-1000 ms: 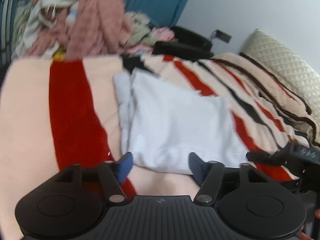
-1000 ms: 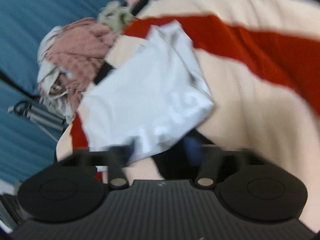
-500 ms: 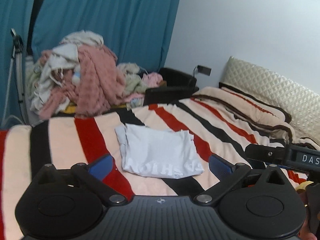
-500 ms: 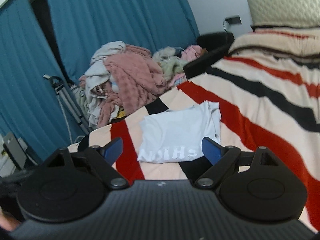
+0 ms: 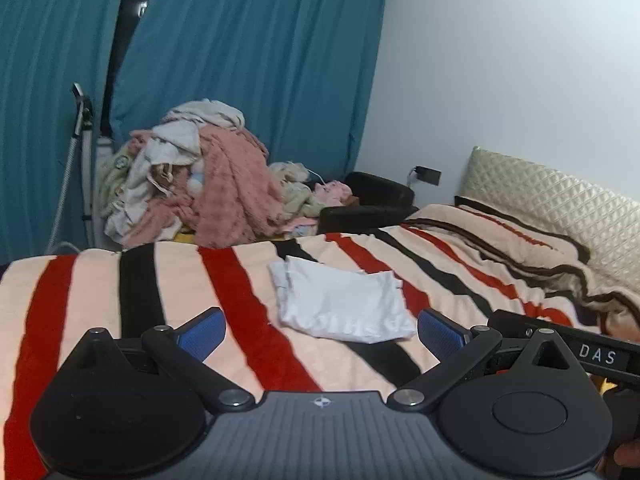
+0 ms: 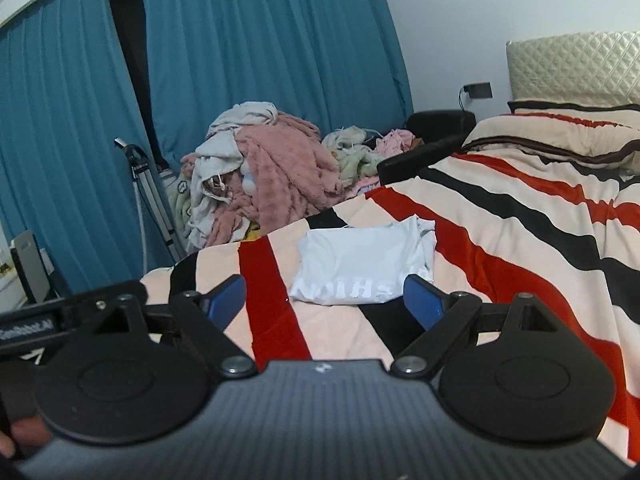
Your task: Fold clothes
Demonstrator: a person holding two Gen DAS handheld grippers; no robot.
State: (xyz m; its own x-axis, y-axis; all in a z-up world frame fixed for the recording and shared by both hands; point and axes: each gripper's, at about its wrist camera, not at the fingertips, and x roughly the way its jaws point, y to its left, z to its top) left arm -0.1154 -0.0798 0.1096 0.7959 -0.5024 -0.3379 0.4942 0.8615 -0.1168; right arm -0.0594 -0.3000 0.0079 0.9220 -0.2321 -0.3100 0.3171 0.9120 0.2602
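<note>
Lying folded into a compact rectangle on the striped red, black and cream blanket [image 5: 100, 292] of the bed: pale white cotton T-shirt [image 5: 340, 304], mirrored grey lettering along the near edge, loose layers bunched at the far end. Long axis running roughly crosswise to both cameras, near hem facing the claws. Dead ahead of left claw [image 5: 320, 332] and right claw [image 6: 324, 300] alike, framed between the blue pads of each, apart from both and touching neither. Right claw apparently a little nearer, its right pad overlapping the shirt's near corner in its own view; hard to settle, given fisheye distortion. Both claws spread wide, holding nothing. Beyond the bed's far edge, heaped pile of unfolded pink, grey and beige laundry [image 5: 192, 188] against teal curtains [image 5: 248, 60]. Fits either a finished fold just set down, or a half-folded shirt awaiting one more fold.
</note>
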